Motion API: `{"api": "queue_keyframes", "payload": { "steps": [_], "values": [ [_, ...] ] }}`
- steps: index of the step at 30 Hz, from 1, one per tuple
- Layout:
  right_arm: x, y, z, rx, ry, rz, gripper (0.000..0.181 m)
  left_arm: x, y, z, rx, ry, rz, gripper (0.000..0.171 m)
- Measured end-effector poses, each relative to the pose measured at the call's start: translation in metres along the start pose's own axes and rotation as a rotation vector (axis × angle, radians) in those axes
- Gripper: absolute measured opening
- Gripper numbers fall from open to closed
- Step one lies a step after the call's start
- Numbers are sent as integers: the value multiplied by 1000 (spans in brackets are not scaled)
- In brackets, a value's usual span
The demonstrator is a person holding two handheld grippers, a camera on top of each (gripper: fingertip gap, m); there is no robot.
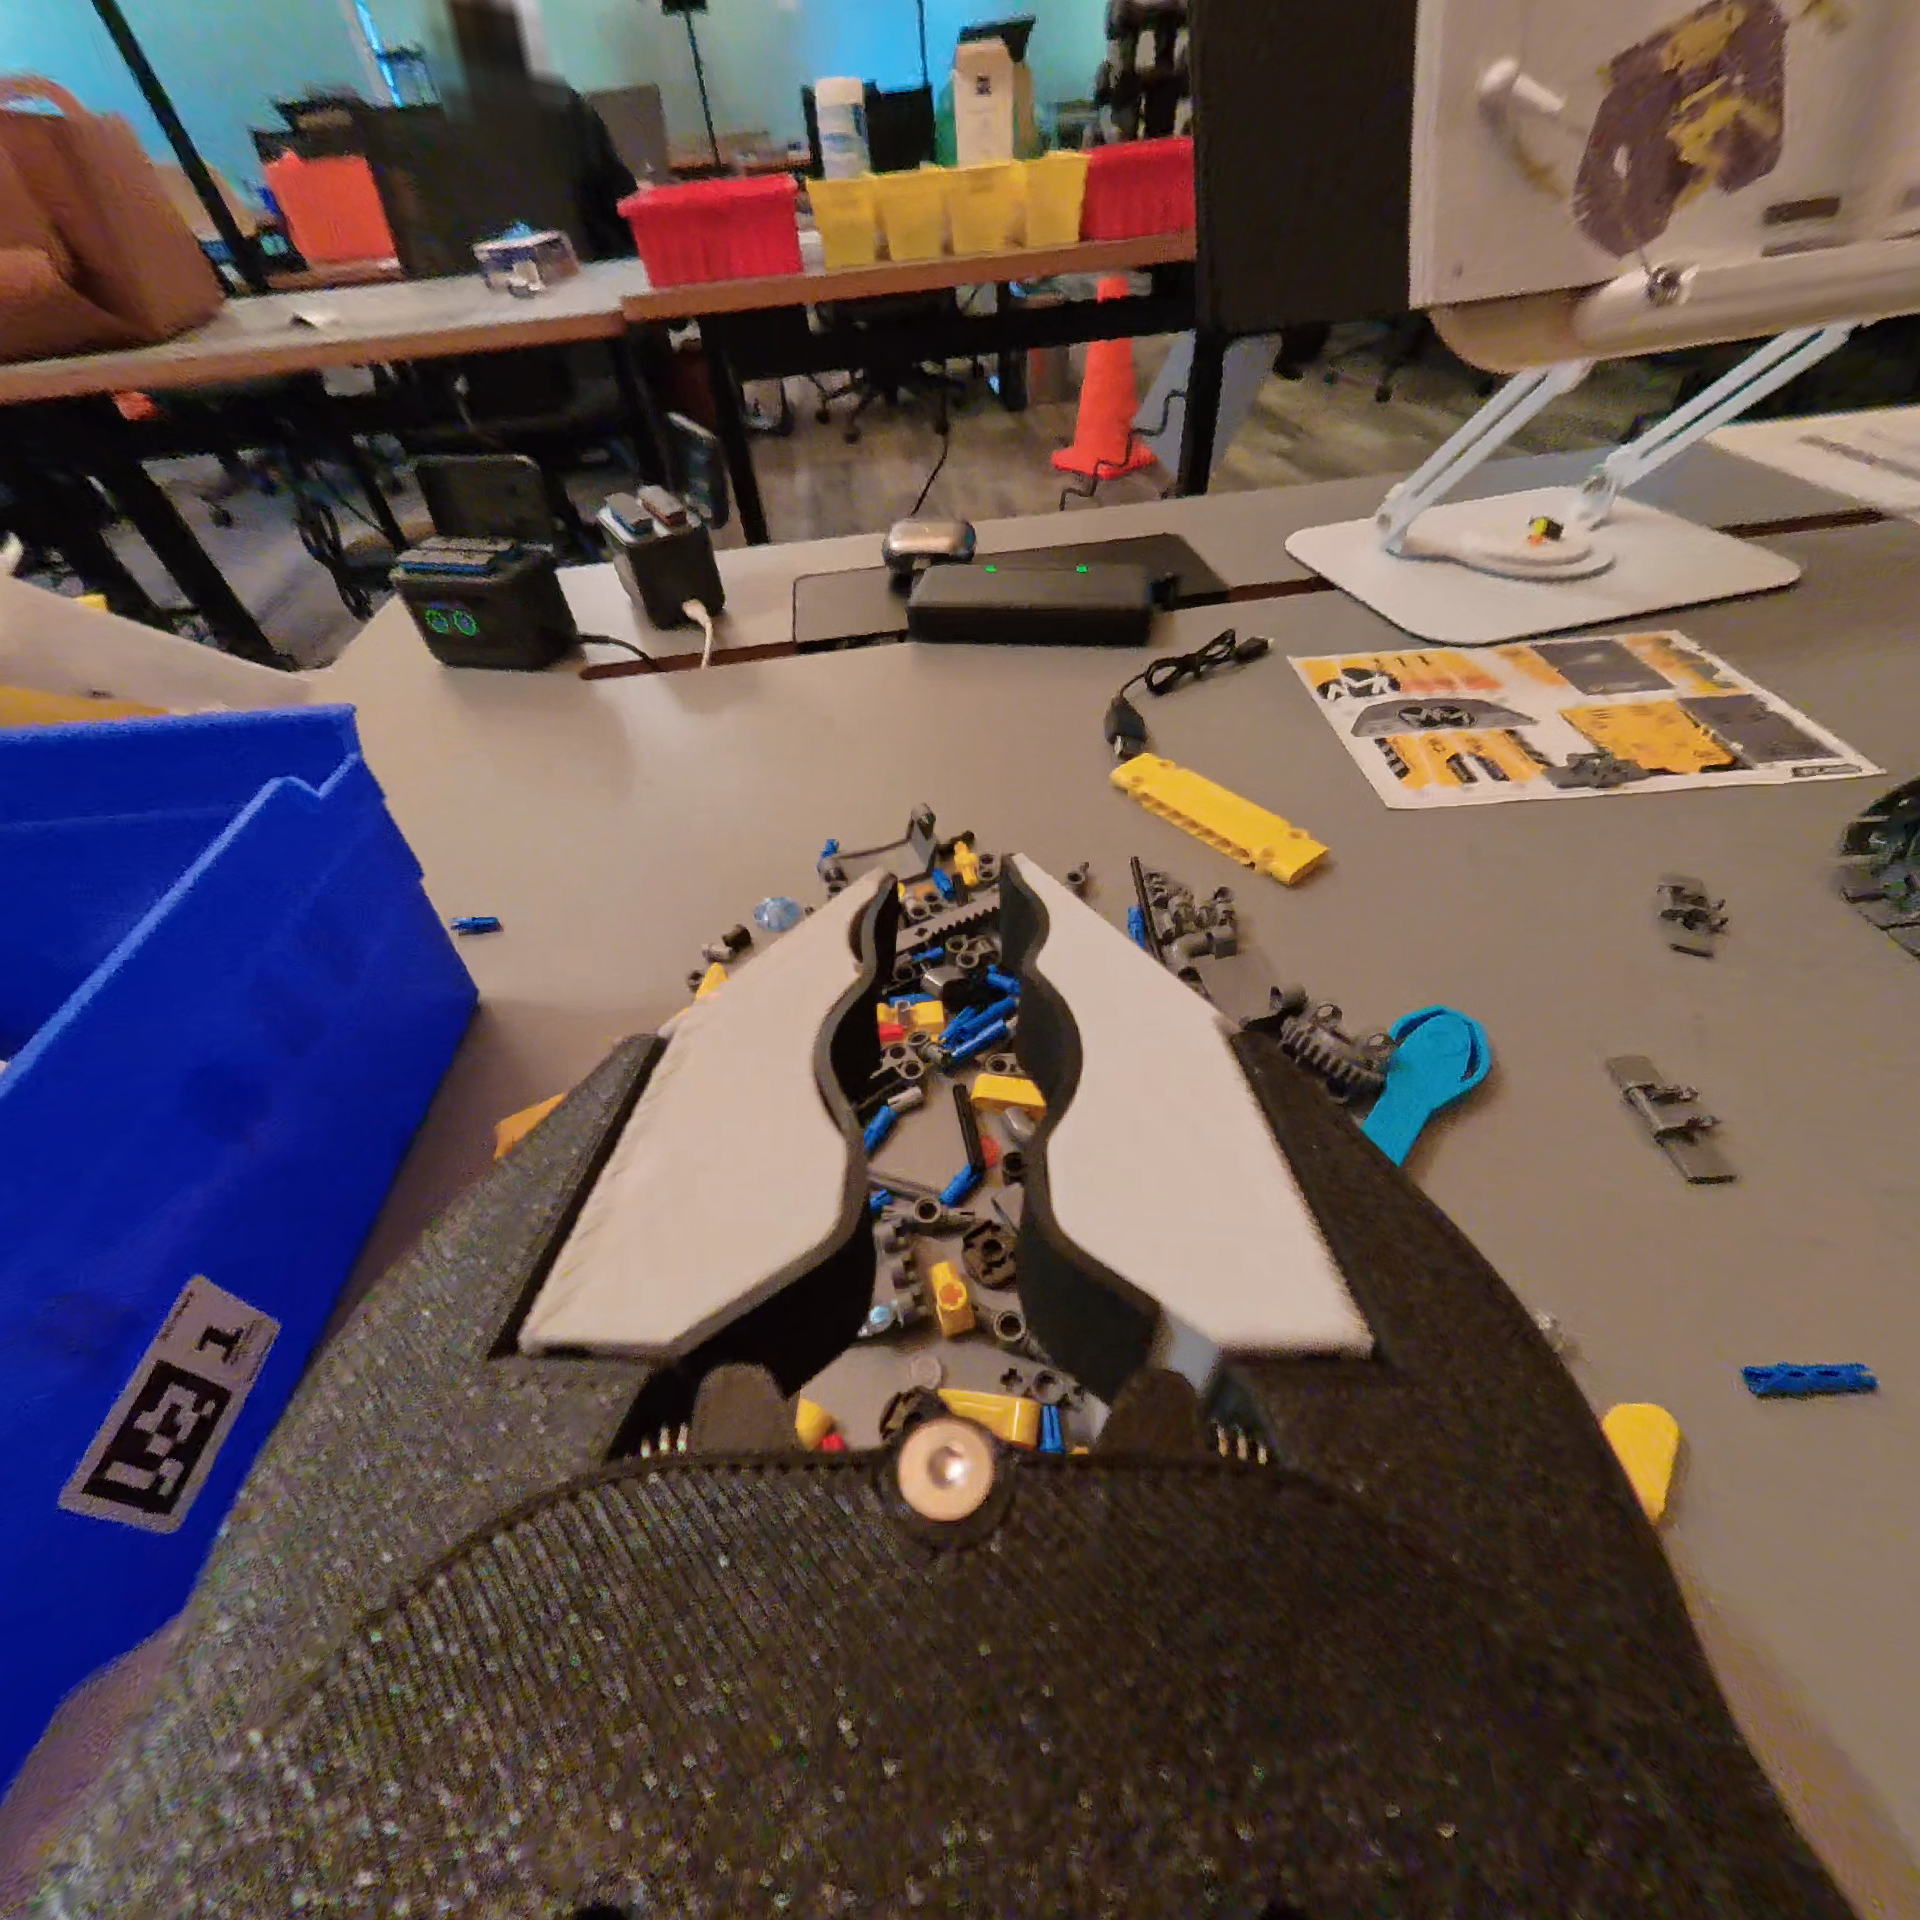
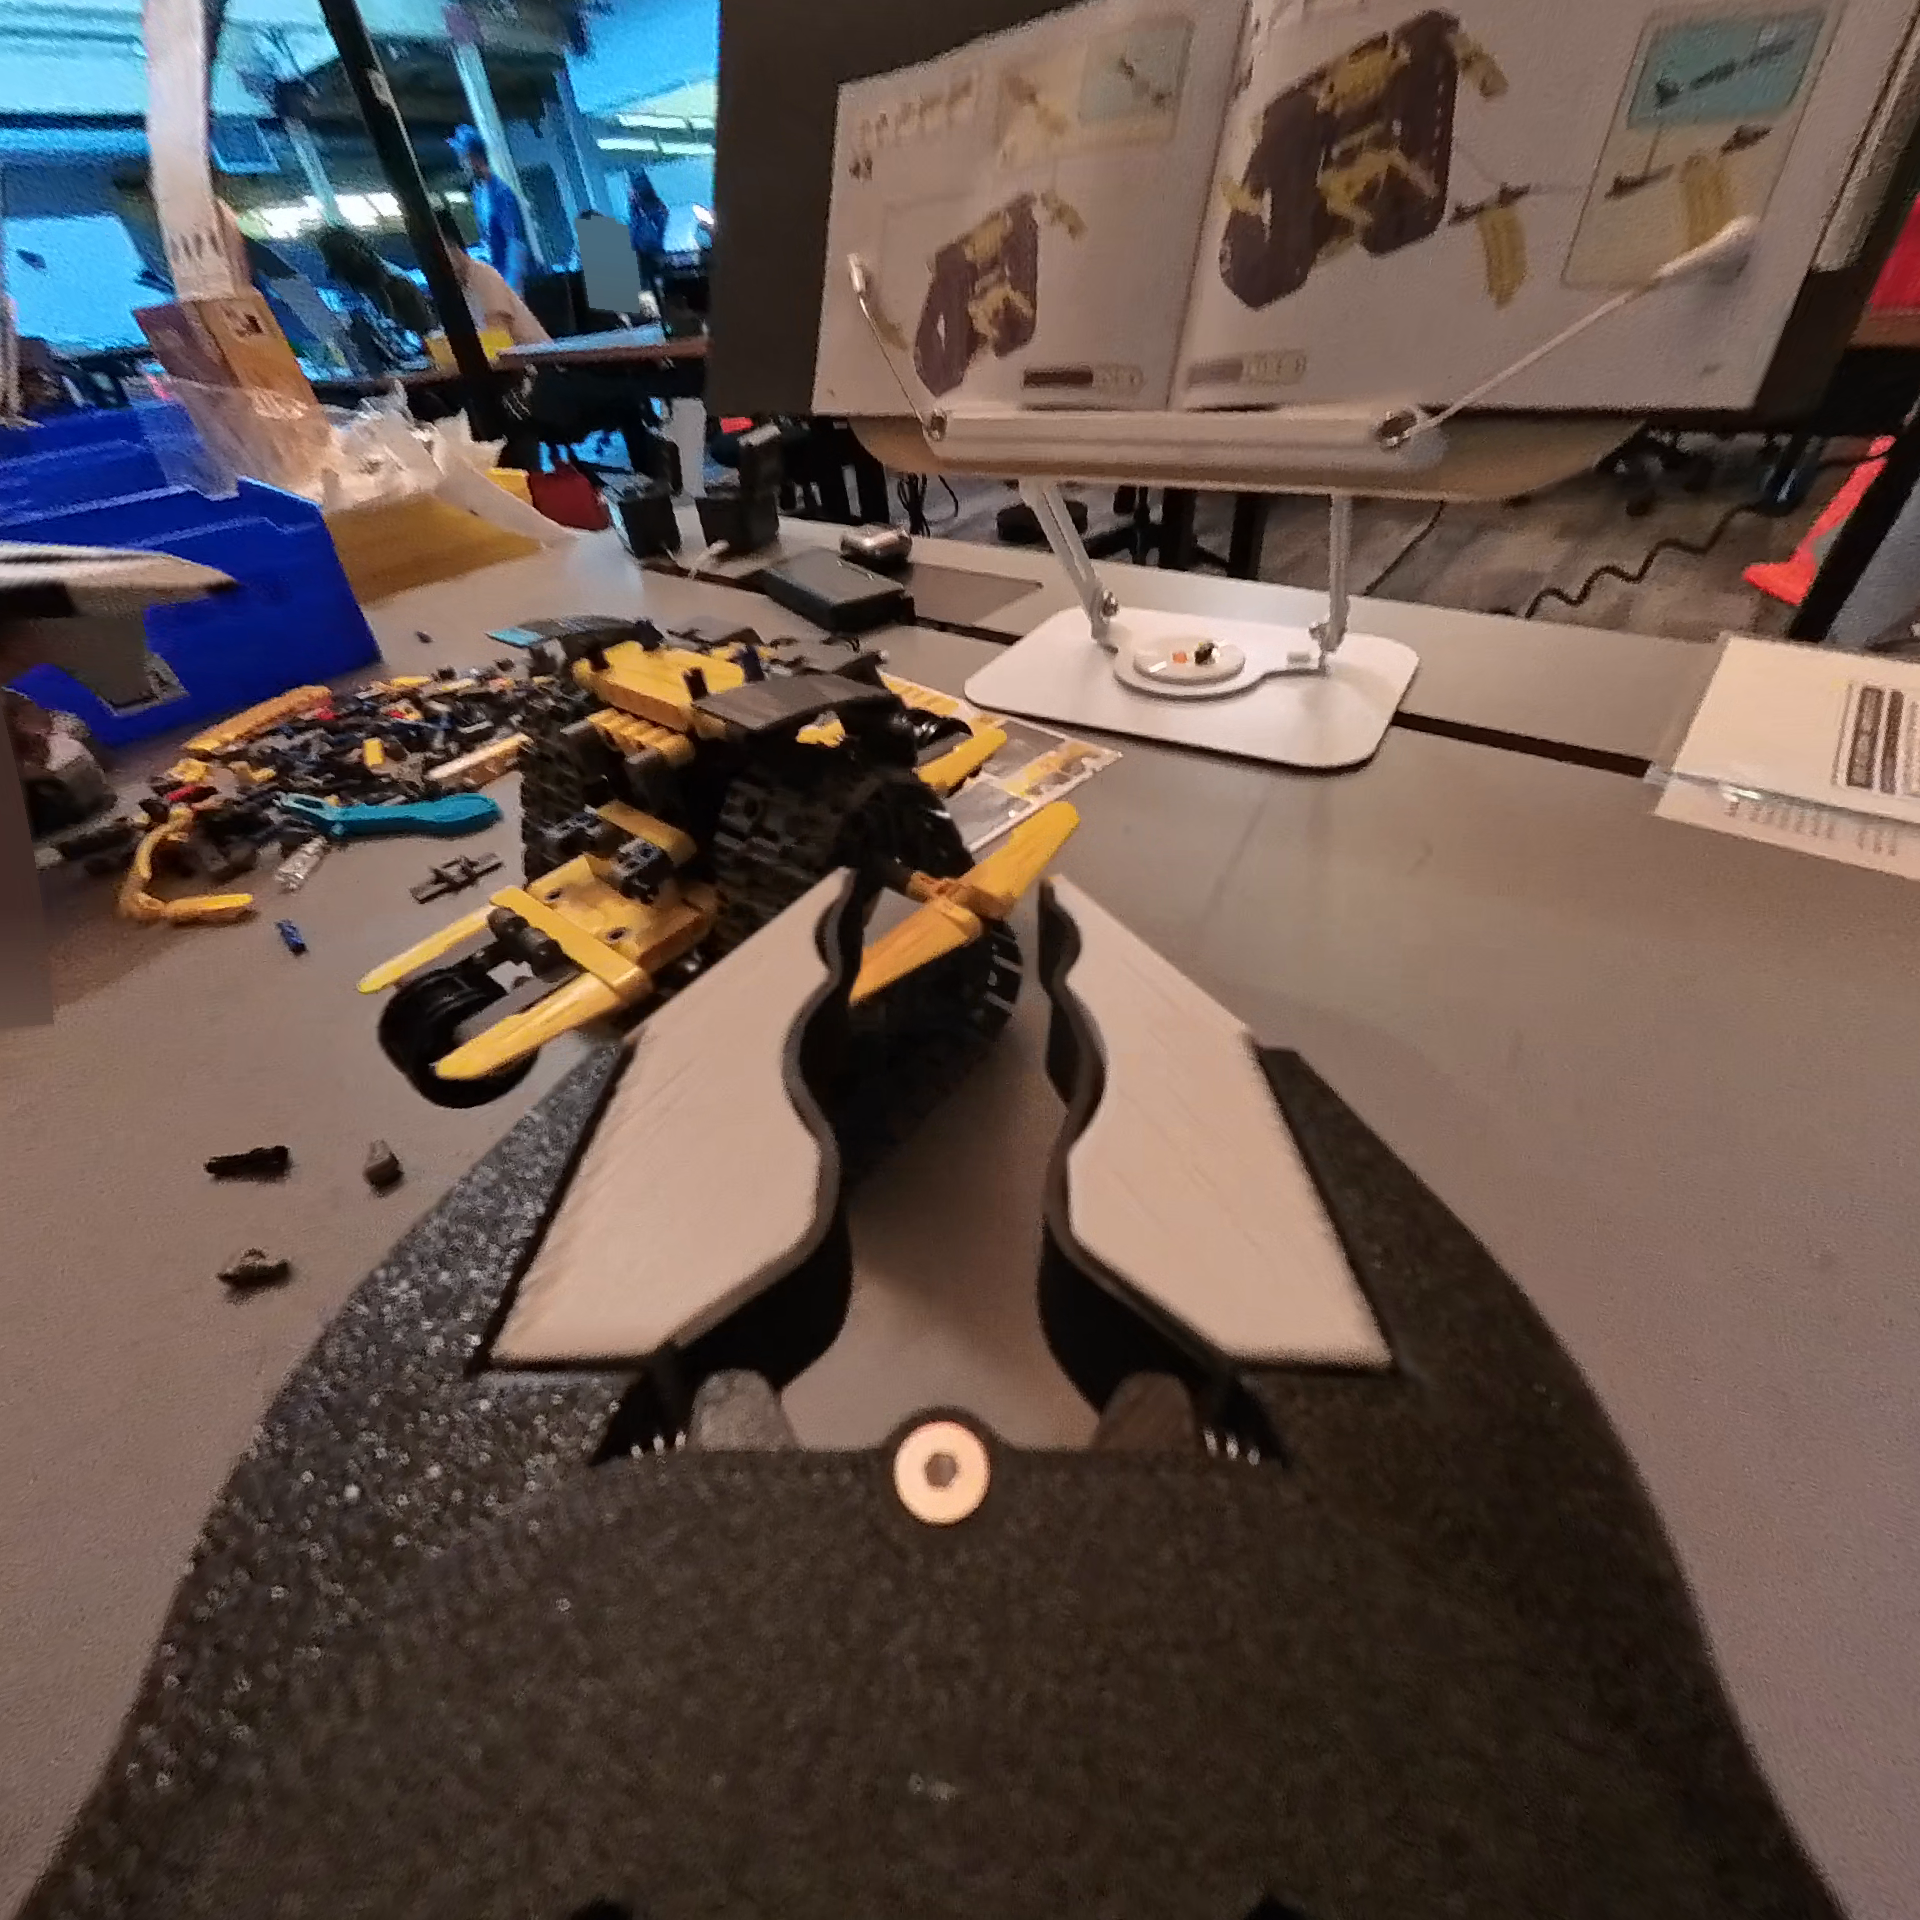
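Observation:
My left gripper (image 1: 948, 878) is open and hangs low over a pile of small blue, yellow, grey and black building parts (image 1: 940, 1049) on the grey table (image 1: 727, 790). The parts show through the gap between its fingers, and it holds nothing. My right gripper (image 2: 948, 894) is open. A black and yellow tracked model vehicle (image 2: 717, 800) stands just ahead of it. The model's rear track and a yellow blade (image 2: 925, 945) reach into the gap between the fingertips. I cannot tell whether the fingers touch it.
A blue bin (image 1: 208, 987) stands close on the left. A long yellow beam (image 1: 1216, 816), a teal tool (image 1: 1429, 1075), a sticker sheet (image 1: 1569, 717), a black cable (image 1: 1174, 675) and chargers (image 1: 483, 608) lie around. A white stand (image 2: 1195, 675) holds an open instruction booklet (image 2: 1299, 208). One gripper's finger ends stand about 50 cm off the other's. My right tips are about 40 cm from the long yellow beam (image 1: 1216, 816), my left tips only 20 cm.

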State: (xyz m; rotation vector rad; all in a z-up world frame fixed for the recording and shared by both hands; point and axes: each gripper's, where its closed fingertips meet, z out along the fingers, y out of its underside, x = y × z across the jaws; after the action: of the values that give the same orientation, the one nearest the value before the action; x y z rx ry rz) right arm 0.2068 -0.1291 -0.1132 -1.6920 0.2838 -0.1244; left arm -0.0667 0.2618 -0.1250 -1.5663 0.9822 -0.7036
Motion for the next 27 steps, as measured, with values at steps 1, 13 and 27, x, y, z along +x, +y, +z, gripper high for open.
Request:
{"api": "queue_keyframes", "payload": {
  "steps": [1, 13, 27],
  "values": [
    [1, 3, 3, -15, 4, 4, 36, 0, -2, -1, 11, 13, -17, 18],
    [-19, 16, 4, -112, -38, -91, 45, -16, 10, 0, -5, 8, -164, 44],
    [-19, 12, 0, -101, -27, -158, 30, -39, 2, -11, 79, -60, -211, 44]
  ]
}}
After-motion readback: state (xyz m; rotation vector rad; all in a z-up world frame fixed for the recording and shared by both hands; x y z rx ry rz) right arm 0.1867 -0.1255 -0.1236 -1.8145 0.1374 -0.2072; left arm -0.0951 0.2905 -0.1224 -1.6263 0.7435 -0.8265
